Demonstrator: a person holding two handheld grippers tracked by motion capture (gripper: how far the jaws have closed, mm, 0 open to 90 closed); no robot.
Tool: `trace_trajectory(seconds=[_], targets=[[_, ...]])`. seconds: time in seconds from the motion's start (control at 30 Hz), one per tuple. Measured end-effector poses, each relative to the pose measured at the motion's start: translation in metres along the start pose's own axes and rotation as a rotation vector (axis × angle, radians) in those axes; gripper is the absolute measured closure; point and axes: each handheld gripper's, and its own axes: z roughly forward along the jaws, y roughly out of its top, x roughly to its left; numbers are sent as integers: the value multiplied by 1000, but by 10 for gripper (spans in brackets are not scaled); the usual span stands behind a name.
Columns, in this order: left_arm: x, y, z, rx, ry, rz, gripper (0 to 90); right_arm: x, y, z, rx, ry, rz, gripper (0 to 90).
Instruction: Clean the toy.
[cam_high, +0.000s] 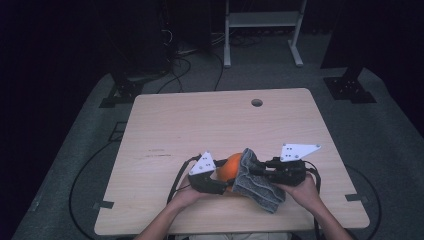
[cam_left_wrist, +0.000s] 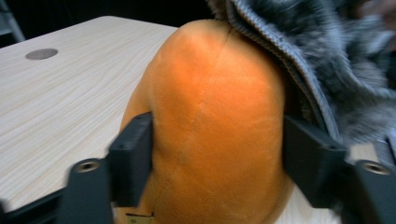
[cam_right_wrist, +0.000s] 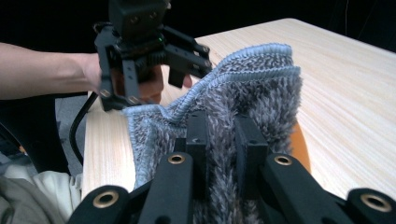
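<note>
The right claw (cam_right_wrist: 223, 140) pinches a grey fuzzy cloth (cam_right_wrist: 252, 88) over the wooden table (cam_right_wrist: 345, 93).

Light wooden table (cam_high: 165, 130) with a round cable hole (cam_high: 257, 102) near its far edge; grey carpeted floor (cam_high: 380, 145) around it; white metal frame (cam_high: 263, 20) beyond; black stand feet (cam_high: 350, 90) at both far corners; dark cables (cam_high: 185, 65) behind.
</note>
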Motion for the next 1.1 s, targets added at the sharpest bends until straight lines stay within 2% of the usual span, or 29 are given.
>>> trace_trajectory(seconds=[0.03,0.1,0.17,0.23,0.37,0.43,0.47,0.5,0.57,0.67,0.7,0.77,0.83,0.87,0.9,1.0,1.1], targets=[[3,1,0,0,-4,-11,206,-1,-2,-1,-6,2,12,779],[8,1,6,33,-5,-41,69,-1,-8,-4,-10,5,20,778],[8,-1,9,46,-18,-53,58,0,-8,-4,-7,1,16,778],[8,-2,12,57,-48,-62,99,0,-7,-6,4,-6,10,778],[-2,1,13,56,-8,17,289,4,0,-5,-3,-9,5,778],[-10,4,15,64,9,71,313,10,10,2,-36,17,-15,778],[-13,5,16,64,21,88,338,16,19,12,-31,20,-54,778],[-14,4,13,51,40,81,354,17,21,16,-17,8,-76,778],[-12,3,11,37,39,71,374,16,21,16,-15,2,-75,779],[-10,6,6,0,57,68,393,2,10,7,-34,-26,-28,779],[-10,8,5,-3,61,63,393,-4,5,1,-39,-34,5,780],[-10,12,2,-7,69,67,393,-11,-5,-9,-31,-75,37,779],[-10,16,-2,-1,73,70,395,-13,-9,-18,-34,-87,55,779],[-11,19,-4,20,80,85,397,-12,-9,-19,-47,-83,60,779],[-12,22,-5,30,83,90,397,-6,-5,-21,-68,-66,59,779],[-13,26,-6,44,81,91,396,8,8,-16,-99,-22,15,779],[-16,28,-11,27,71,90,396,21,22,1,-85,0,-49,779]])
